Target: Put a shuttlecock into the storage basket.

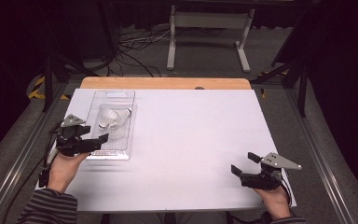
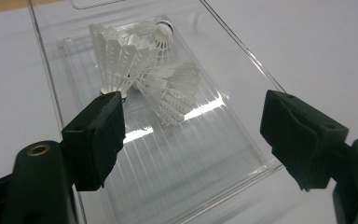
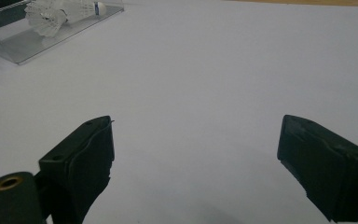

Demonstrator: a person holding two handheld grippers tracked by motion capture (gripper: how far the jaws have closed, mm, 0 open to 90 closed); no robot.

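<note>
The left gripper (image 1: pixel 103 139) hovers at the near end of the clear tray (image 1: pixel 127 135), jaws wide and empty; three shuttlecocks (image 2: pixel 140 70) lie inside. Judged step: approach. Next, advance and close on one cork. The right gripper (image 1: pixel 244 163) rests wide, empty.

The black left gripper (image 1: pixel 103 139) is held level with jaws spread wide; the black right gripper (image 1: pixel 244 164) is likewise held wide open, both empty

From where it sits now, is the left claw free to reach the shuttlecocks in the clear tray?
Probably yes. The left claw is open over the near end of the clear tray, the shuttlecocks lie just ahead, and nothing stands between them.
</note>
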